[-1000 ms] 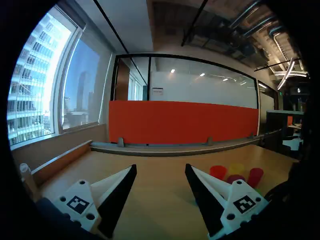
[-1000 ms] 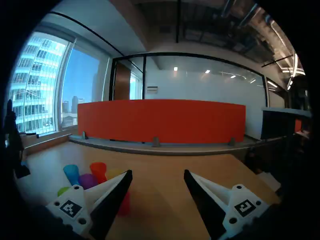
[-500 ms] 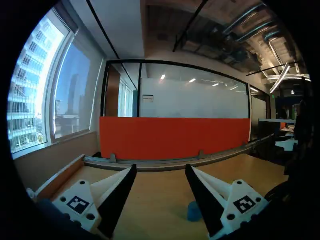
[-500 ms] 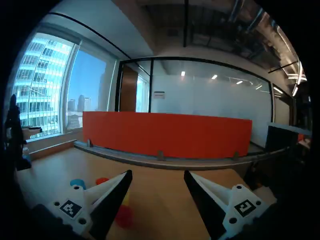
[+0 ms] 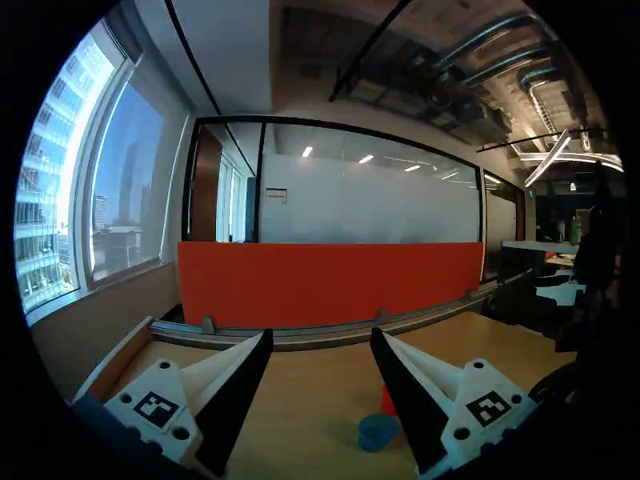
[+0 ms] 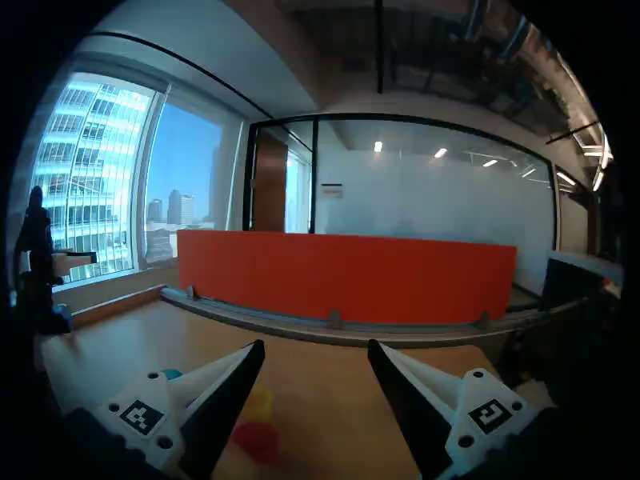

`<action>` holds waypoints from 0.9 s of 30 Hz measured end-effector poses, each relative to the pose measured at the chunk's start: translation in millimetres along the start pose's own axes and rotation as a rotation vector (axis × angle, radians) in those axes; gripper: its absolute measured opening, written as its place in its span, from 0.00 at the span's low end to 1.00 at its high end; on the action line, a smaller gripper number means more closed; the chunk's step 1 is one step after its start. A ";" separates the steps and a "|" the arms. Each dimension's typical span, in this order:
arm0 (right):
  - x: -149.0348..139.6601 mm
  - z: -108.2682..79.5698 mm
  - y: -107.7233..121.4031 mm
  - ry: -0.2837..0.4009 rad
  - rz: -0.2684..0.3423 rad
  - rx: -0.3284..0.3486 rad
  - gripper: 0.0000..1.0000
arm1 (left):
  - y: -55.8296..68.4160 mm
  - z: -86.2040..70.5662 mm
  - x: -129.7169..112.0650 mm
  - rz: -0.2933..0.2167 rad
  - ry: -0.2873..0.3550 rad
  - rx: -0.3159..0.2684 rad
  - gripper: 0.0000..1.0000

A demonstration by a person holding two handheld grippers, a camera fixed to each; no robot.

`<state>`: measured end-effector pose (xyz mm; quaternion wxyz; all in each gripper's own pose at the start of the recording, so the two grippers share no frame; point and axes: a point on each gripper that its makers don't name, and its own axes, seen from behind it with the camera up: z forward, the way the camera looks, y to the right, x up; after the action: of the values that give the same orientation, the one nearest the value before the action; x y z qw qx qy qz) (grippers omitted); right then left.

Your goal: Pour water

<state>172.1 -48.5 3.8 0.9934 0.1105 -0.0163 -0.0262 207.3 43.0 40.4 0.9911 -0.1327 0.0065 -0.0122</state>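
Left gripper (image 5: 320, 332): jaws wide apart with nothing between them, held over the table (image 5: 320, 400) and looking across it to the far side.
Right gripper (image 6: 315, 344): jaws spread just as wide, also empty (bare wood shows in the gap).
Blue cup (image 5: 376, 430): stands on the table low in the left gripper view, just inside that gripper's right finger; it is near the finger, but whether they touch I cannot tell.
Red cup (image 5: 386, 400): right behind the blue cup, mostly hidden by the same finger.
Yellow cup (image 6: 258, 400): on the table in the right gripper view, beside the inner edge of the left finger, with a blurred red cup just below it and a bit of blue rim peeping over the finger's top.
Orange partition (image 5: 328, 284): runs along the table's far edge on a grey rail, with a glass wall behind it.
Windows (image 6: 88, 192): off to the left, towers outside.
Dark shape (image 6: 36, 272): upright at the left edge of the right gripper view, possibly the other gripper, too dim to be sure.
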 end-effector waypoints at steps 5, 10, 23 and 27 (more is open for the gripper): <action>-0.1 1.5 -10.7 0.000 0.012 0.054 1.00 | 7.7 1.5 1.6 0.014 -0.002 -0.044 0.89; 2.4 1.3 -26.0 -0.002 0.020 0.134 1.00 | 20.0 2.0 5.6 0.005 0.006 -0.108 0.89; 11.2 -6.1 -65.5 -0.013 0.011 0.326 1.00 | 60.2 0.1 2.0 -0.007 -0.022 -0.279 0.90; 14.5 -10.5 -79.3 -0.005 0.007 0.381 1.00 | 71.2 -1.2 2.7 -0.020 -0.023 -0.326 0.90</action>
<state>183.1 -124.3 -23.6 0.9546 0.2963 -0.0237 -0.0196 211.5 111.3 20.5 0.9563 -0.2919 -0.0043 -0.0192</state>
